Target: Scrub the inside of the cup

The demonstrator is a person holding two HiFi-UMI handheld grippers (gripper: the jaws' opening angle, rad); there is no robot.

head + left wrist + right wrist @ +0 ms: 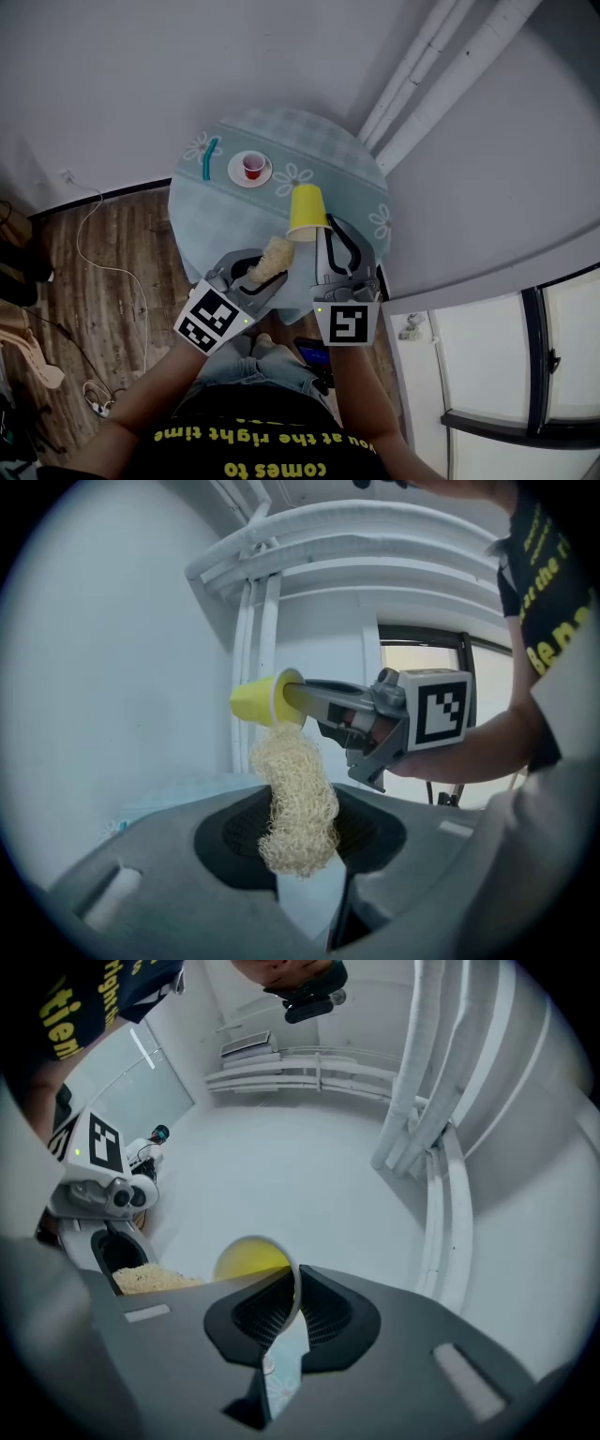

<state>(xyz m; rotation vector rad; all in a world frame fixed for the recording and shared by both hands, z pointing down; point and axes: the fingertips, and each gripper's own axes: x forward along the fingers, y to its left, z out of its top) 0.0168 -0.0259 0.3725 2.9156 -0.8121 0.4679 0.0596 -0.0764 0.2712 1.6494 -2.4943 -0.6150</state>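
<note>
The left tongs (pixel 260 273) are part-way closed on a sponge (pixel 277 253), whose free end sticks out ahead of them. The right tongs (pixel 296 1312) are nearly shut, pinching the wall of the yellow cup (pixel 307 209), one jaw inside and one outside. The cup is held in the air above the worktop (pixel 281 131), tipped on its side, mouth towards the sponge. The sponge tip sits at the rim; whether it is inside yet is hard to tell. This looks like the start of the scrub: next the sponge needs pushing into the mouth and rubbing round the wall while the right tongs keep the cup steady. The round worktop has a pale blue checked cloth and carries a saucer (pixel 251 172) with a small red cup (pixel 253 166). Around it are a wood floor (pixel 103 253), white walls and white pipes (pixel 441 66)
</note>
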